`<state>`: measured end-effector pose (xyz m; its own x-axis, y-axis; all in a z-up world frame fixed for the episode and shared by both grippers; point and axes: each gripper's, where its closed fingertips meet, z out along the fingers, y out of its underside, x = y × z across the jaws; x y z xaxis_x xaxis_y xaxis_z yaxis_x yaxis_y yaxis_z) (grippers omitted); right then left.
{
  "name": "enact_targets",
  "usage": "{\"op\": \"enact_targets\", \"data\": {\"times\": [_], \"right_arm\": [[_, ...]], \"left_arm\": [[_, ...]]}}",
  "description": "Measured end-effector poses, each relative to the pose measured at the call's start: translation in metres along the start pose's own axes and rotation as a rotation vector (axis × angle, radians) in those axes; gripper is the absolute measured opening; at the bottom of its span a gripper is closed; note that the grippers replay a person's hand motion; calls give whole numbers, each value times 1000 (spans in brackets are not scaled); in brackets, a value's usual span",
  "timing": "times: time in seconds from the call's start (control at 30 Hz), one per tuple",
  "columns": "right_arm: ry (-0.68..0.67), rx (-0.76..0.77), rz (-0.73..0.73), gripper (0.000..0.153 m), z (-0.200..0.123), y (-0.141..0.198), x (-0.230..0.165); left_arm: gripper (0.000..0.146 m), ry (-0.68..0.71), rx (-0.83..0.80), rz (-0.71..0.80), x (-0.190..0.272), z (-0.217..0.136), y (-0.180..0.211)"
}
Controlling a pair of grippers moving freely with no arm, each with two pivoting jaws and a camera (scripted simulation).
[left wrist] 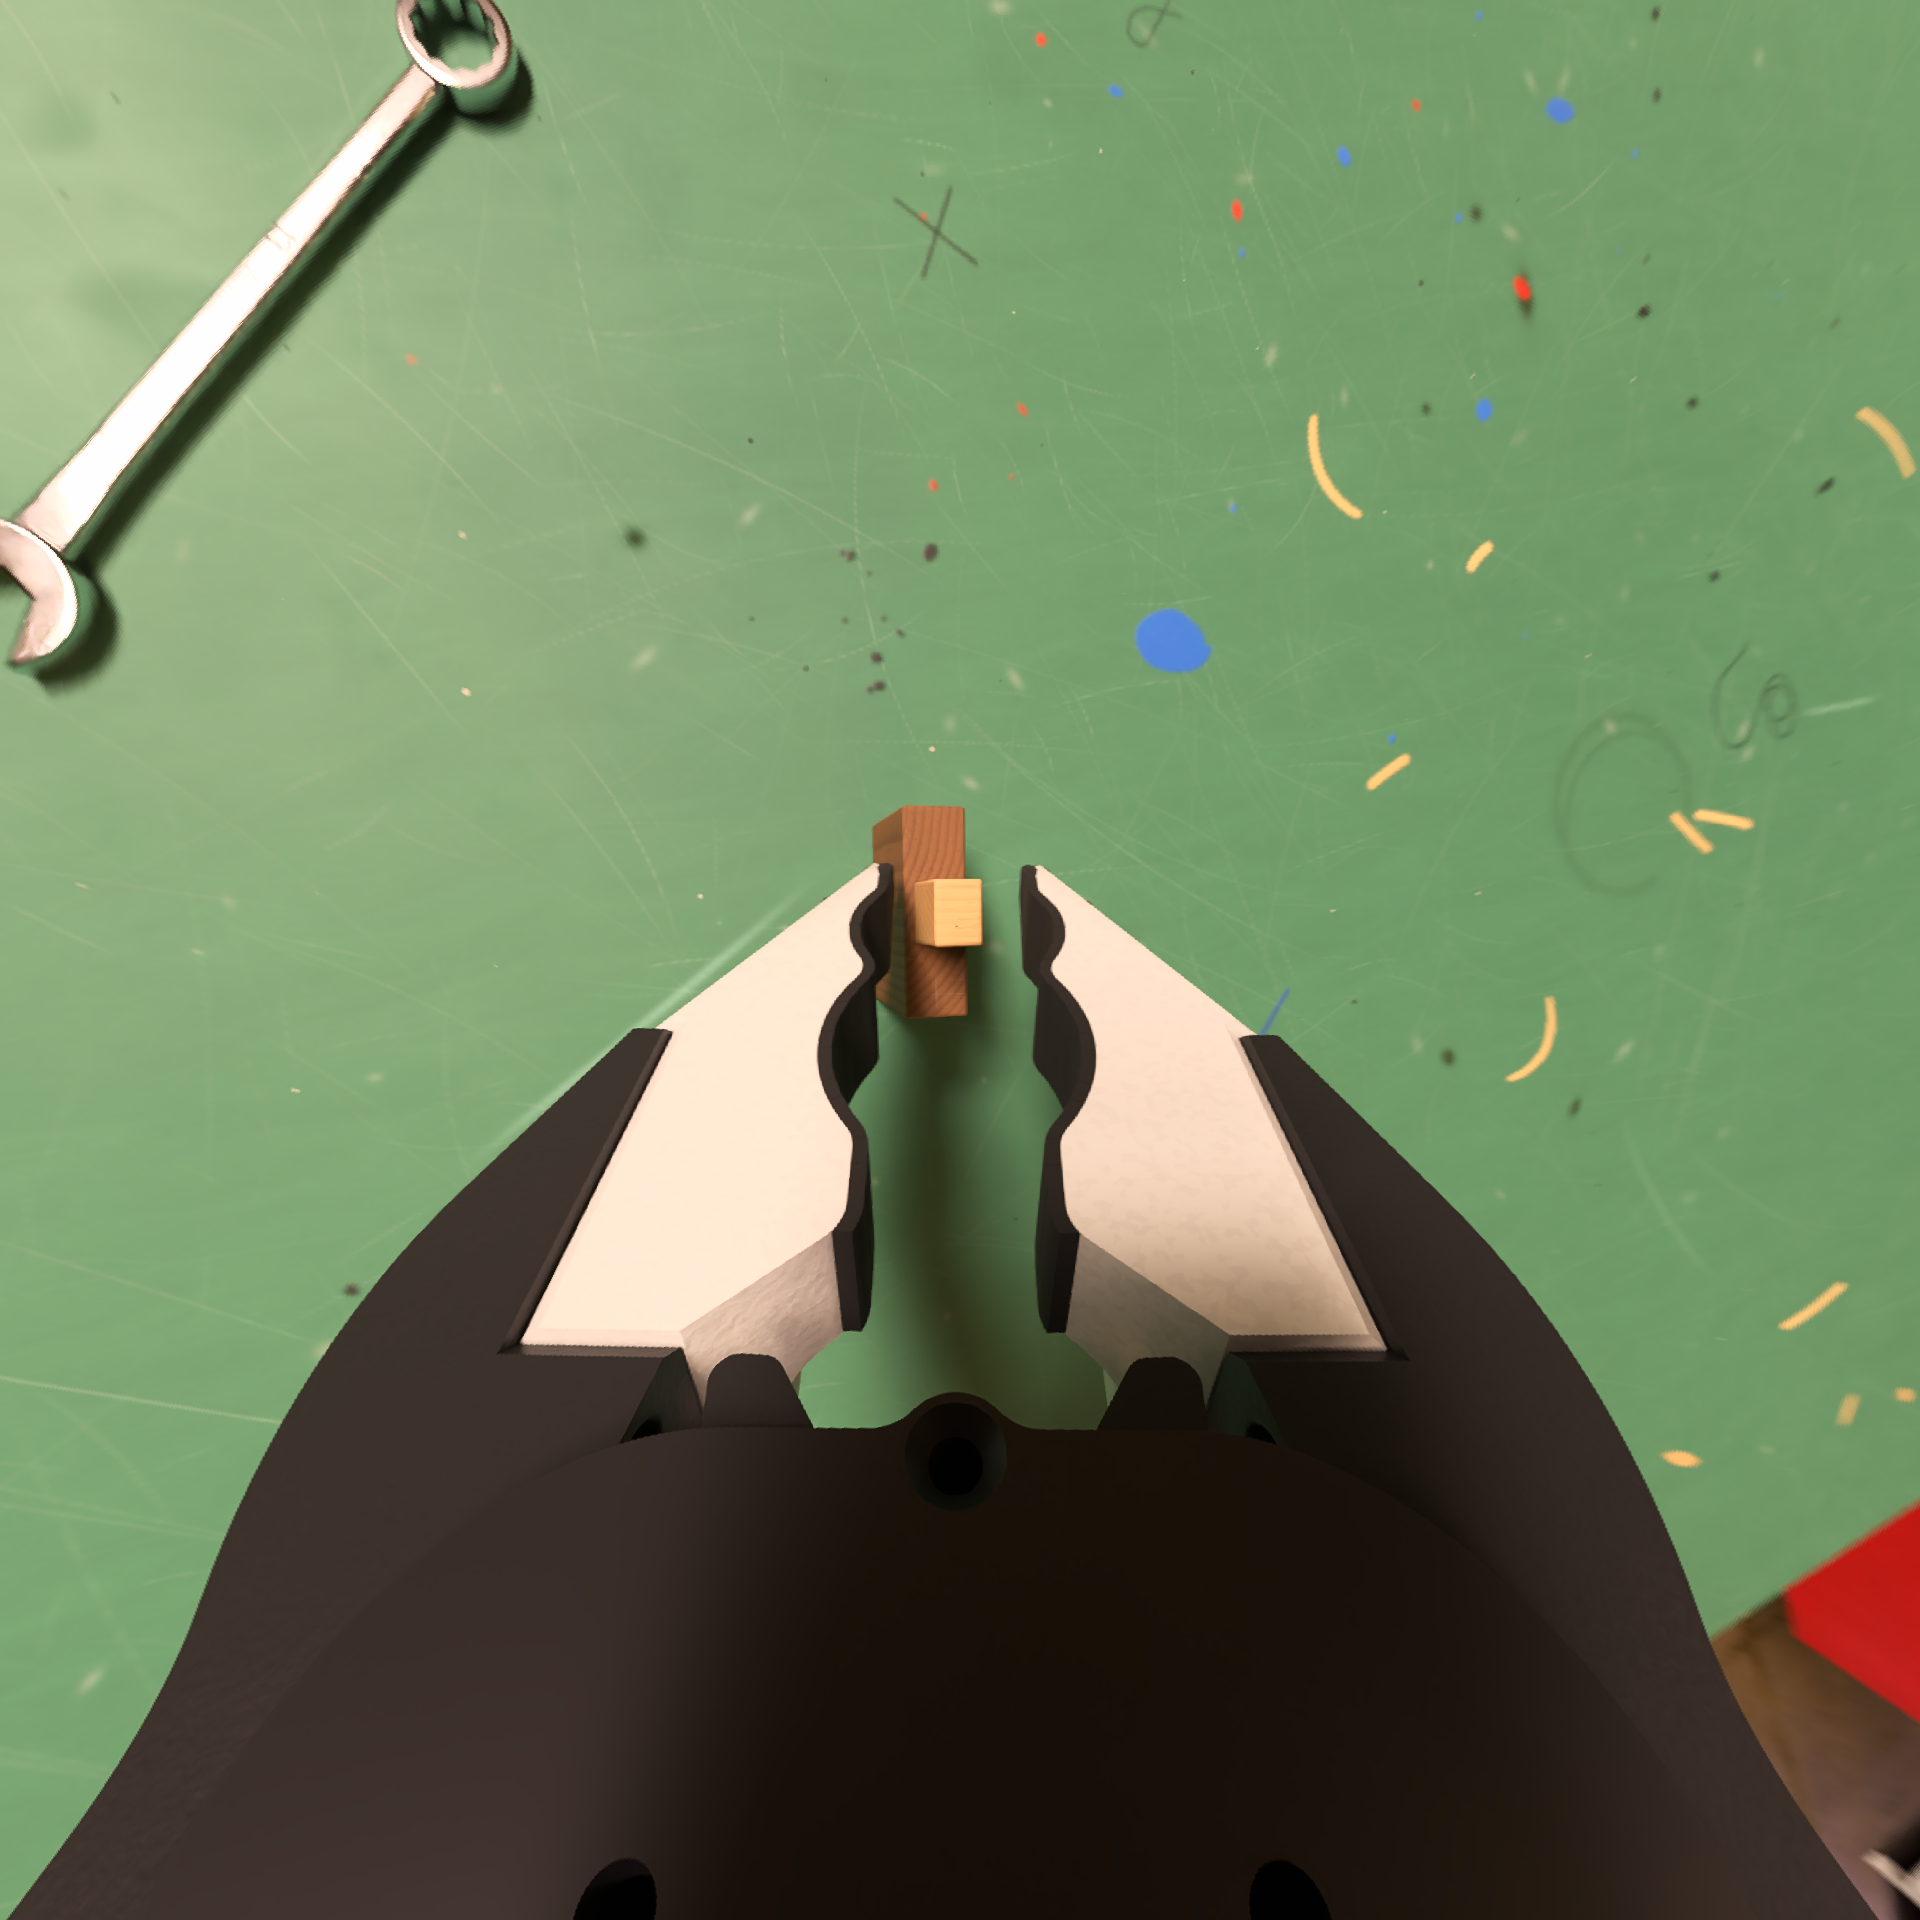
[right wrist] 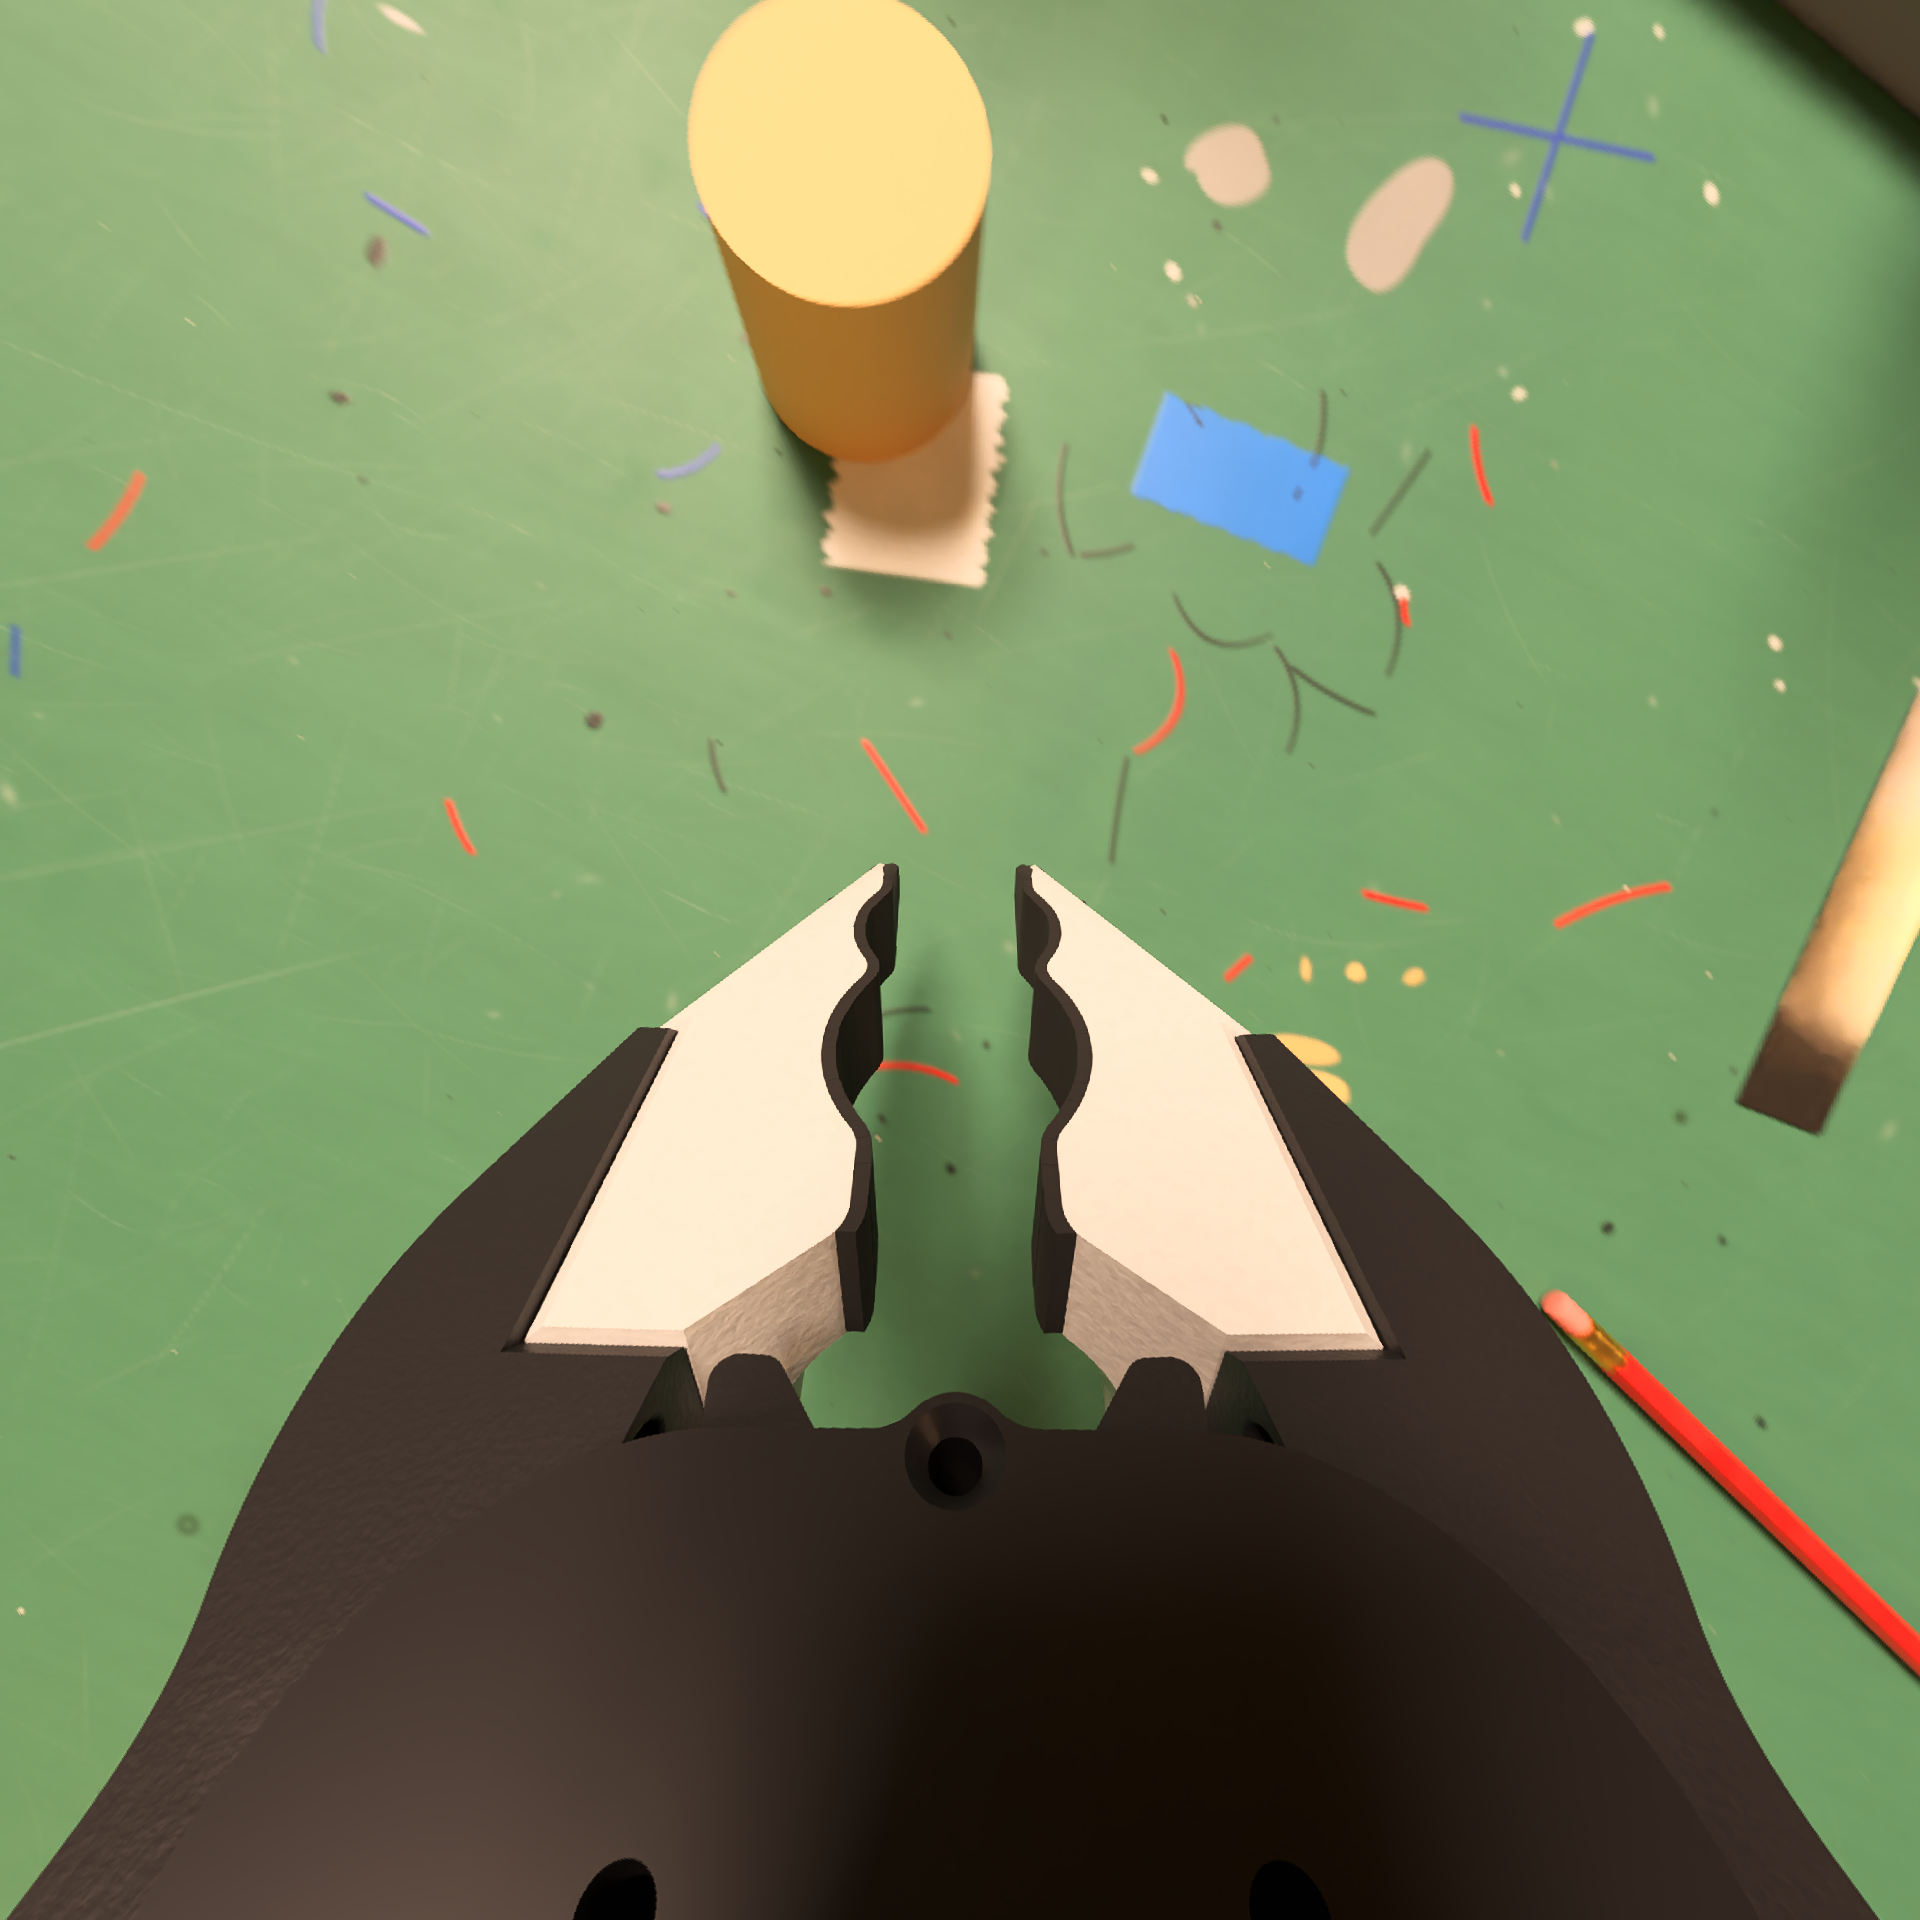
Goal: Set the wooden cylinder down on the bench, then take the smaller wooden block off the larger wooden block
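Left tool [left wrist: 956, 871] hangs over the green surface [left wrist: 623, 831], jaws parted and empty, the smaller wooden block [left wrist: 948, 912] sitting on the larger wooden block [left wrist: 920, 831] right between its tips at frame centre. Right tool [right wrist: 956, 871], jaws apart, holds nothing; the wooden cylinder [right wrist: 847, 239] stands upright ahead, top centre, well clear.

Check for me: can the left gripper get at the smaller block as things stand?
Probably yes. The left gripper is open, the smaller wooden block sits between its fingertips atop the larger wooden block, and nothing blocks the way.
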<state>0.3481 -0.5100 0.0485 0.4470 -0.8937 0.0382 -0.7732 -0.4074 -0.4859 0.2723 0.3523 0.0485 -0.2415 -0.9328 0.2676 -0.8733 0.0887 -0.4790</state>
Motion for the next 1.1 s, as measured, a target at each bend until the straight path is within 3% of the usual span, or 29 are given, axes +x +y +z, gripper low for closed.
{"op": "enact_targets", "data": {"times": [0.13,0.47,0.63,0.93,1.1], "right_arm": [[-39,38,-17,21,8,-17,-23],[-215,146,16,31,30,-71,-131],[-379,210,38,53,39,-104,-209],[-563,277,-76,96,60,-166,-369],[-778,299,-20,121,60,-194,-451]], "left_arm": [[12,-96,-1,58,-4,-1,2],[8,-41,149,-9,16,-22,-3],[8,-17,255,-31,30,-51,-4],[8,12,414,-36,54,-122,-13],[8,20,476,-11,70,-145,-22]]}}
